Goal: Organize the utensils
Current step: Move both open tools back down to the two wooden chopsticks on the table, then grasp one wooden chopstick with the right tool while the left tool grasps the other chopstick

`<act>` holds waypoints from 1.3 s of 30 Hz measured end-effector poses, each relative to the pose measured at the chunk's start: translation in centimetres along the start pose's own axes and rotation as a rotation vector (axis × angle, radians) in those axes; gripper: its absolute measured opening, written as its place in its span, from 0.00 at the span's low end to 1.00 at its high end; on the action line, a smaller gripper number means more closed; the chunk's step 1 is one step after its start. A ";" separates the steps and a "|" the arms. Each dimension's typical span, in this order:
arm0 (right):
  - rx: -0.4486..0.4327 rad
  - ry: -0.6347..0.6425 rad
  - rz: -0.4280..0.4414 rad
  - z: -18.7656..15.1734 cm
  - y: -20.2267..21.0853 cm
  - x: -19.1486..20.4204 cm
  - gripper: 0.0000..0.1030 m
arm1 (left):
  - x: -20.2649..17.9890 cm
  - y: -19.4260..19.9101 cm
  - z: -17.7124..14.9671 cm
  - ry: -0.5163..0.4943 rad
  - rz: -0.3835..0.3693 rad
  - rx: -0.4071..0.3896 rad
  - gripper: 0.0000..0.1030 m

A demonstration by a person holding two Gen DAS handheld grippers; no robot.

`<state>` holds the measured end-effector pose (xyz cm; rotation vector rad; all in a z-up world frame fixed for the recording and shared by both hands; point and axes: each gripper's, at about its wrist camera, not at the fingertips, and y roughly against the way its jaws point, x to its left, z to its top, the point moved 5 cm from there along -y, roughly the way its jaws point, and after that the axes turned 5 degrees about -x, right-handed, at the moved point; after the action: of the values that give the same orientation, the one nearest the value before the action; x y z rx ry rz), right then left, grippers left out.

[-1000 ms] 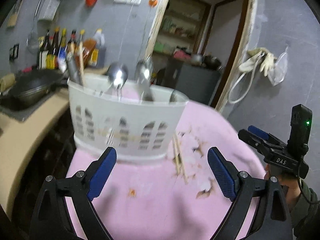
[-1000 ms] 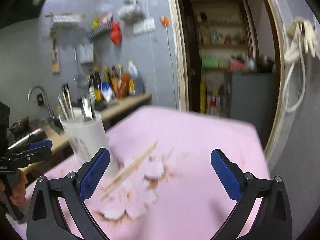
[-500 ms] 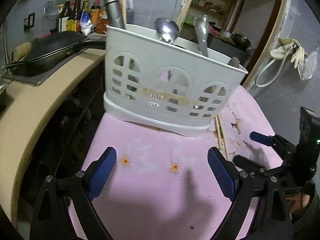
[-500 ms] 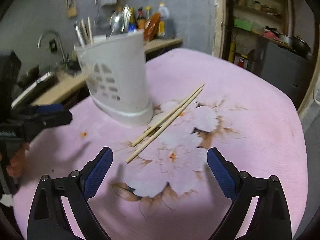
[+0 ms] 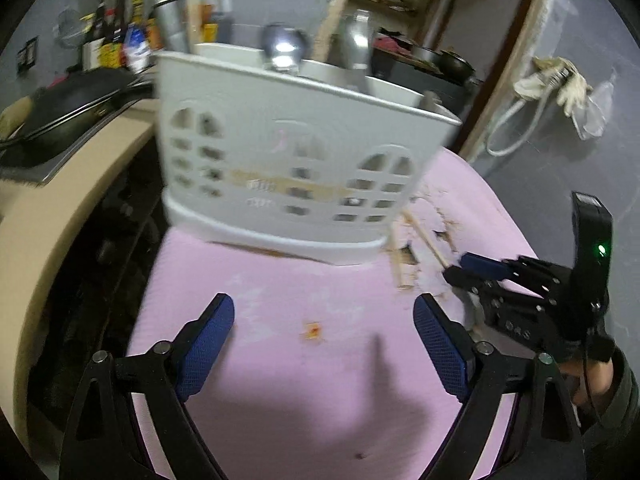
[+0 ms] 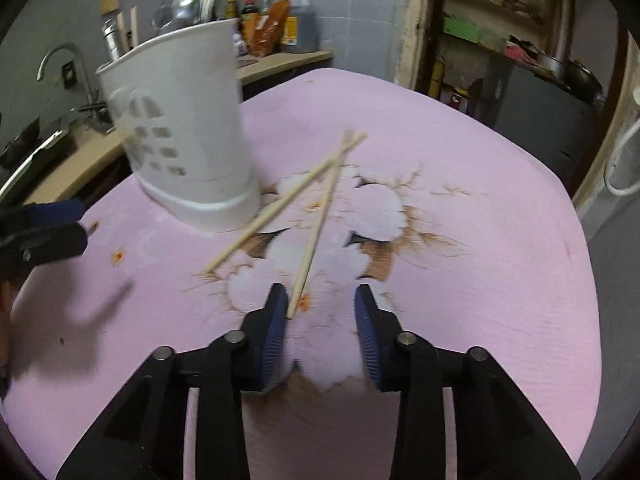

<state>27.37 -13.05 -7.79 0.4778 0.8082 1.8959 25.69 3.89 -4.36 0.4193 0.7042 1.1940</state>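
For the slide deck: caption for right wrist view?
Right hand-held gripper closing near one chopstick's tip, beside the white utensil basket.

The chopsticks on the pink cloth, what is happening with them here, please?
A person works with a gripper in each hand. The right gripper is low over the pink cloth, its jaws closing around the near end of one chopstick; the pads do not yet pinch it. The other chopstick lies crossed with it, beside the white holder, which already has spoons and other utensils in it. The left gripper is in front of the holder, its jaws narrowing slightly with nothing between them.
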 end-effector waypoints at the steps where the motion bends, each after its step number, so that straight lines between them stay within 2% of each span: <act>1: 0.000 -0.003 0.001 0.1 0.0 -0.4 0.18 | -0.5 -0.2 0.1 -0.015 -0.011 0.007 0.70; 2: 0.002 -0.009 0.007 0.3 -0.2 -0.7 0.11 | -1.1 -0.6 0.1 -0.034 -0.023 0.018 0.66; 3: 0.005 -0.018 0.018 0.3 -0.2 -0.9 0.08 | -1.5 -0.9 0.2 -0.045 -0.029 0.025 0.60; 7: 0.007 -0.039 0.071 0.3 -0.4 -1.4 0.06 | -3.1 -2.7 0.2 -0.089 -0.049 0.076 0.42; 10: 0.004 -0.023 0.078 0.5 -0.3 -1.3 0.05 | -3.9 -4.1 0.6 -0.108 -0.056 0.103 0.34; 14: -0.007 -0.032 0.069 0.5 -0.1 -2.0 0.04 | -5.0 -5.7 1.2 -0.127 -0.056 0.123 0.32; 16: -0.011 -0.052 0.060 0.3 0.3 -2.6 0.04 | -5.5 -6.6 1.2 -0.138 -0.044 0.143 0.27; 20: -0.007 -0.086 0.035 -0.8 1.2 -4.0 0.04 | -6.0 -7.8 1.1 -0.154 0.000 0.154 0.26; 21: -0.006 -0.091 0.029 -1.1 1.4 -4.2 0.04 | -6.2 -7.9 1.1 -0.156 0.011 0.149 0.24; 25: -0.003 -0.140 0.027 -2.4 2.6 -5.3 0.04 | -5.8 -8.2 1.2 -0.134 0.049 0.146 0.03; 28: -0.005 -0.147 0.020 -3.0 3.3 -5.2 0.04 | -5.1 -7.9 1.1 -0.093 0.040 0.149 0.02; 35: -0.002 -0.134 0.012 -4.5 4.9 -4.1 0.04 | -4.5 -5.4 -0.5 -0.091 0.021 0.168 0.02; 39: -0.028 -0.134 0.029 -4.4 5.6 -4.1 0.06 | -4.2 -3.9 -1.4 -0.075 0.017 0.184 0.02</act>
<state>22.84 -19.80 -6.78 0.5953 0.6889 1.8773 26.59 -1.48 -6.69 0.6217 0.7495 1.1271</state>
